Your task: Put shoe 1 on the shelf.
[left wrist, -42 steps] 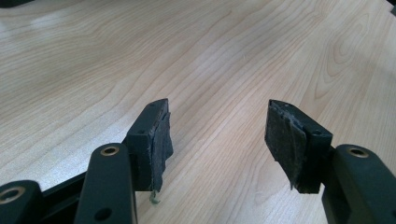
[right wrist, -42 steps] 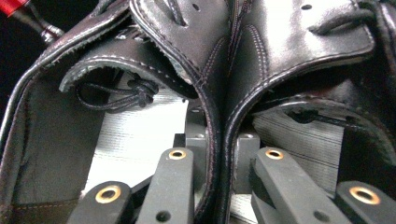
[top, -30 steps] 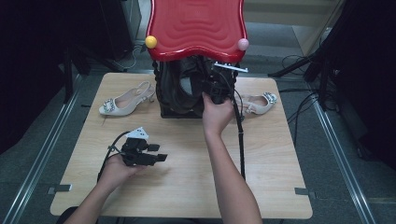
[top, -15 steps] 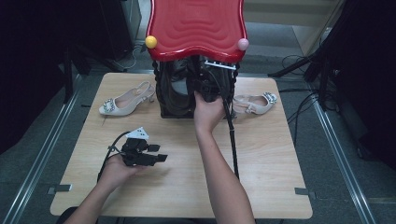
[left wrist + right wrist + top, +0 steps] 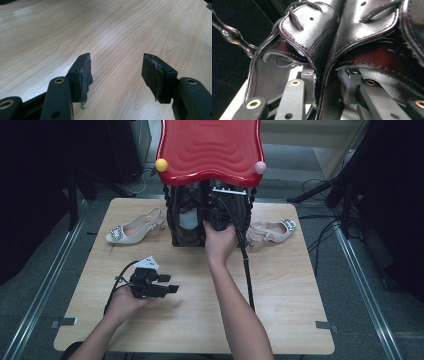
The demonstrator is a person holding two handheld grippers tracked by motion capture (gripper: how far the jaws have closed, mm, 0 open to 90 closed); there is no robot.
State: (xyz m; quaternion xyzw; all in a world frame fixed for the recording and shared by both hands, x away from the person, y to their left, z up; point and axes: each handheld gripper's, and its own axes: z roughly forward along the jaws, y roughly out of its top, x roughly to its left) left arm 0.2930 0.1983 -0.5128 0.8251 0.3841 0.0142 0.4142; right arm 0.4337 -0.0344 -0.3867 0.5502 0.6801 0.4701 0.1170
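A pair of dark, glossy leather shoes (image 5: 186, 220) stands under the red wavy top (image 5: 210, 150) of a stand at the back of the table. My right gripper (image 5: 217, 215) reaches in at them. In the right gripper view, one jaw sits inside the left shoe (image 5: 312, 32) and the other inside the right shoe (image 5: 372, 22). Their adjoining walls stand between the jaws of my right gripper (image 5: 329, 82). These jaws have just been opening and no longer pinch the leather. My left gripper (image 5: 171, 284) rests on the table, open, with bare wood between its pads (image 5: 86, 75).
A beige slingback heel (image 5: 132, 227) with a jewelled toe lies left of the stand, its mate (image 5: 272, 231) to the right. The wooden table (image 5: 290, 295) has room in front. A yellow knob (image 5: 161, 165) and a pink knob (image 5: 260, 167) sit on the stand's corners.
My right hand has shifted left in front of the stand, carrying its gripper towards the middle of the dark shoes. The left hand and gripper have stayed put.
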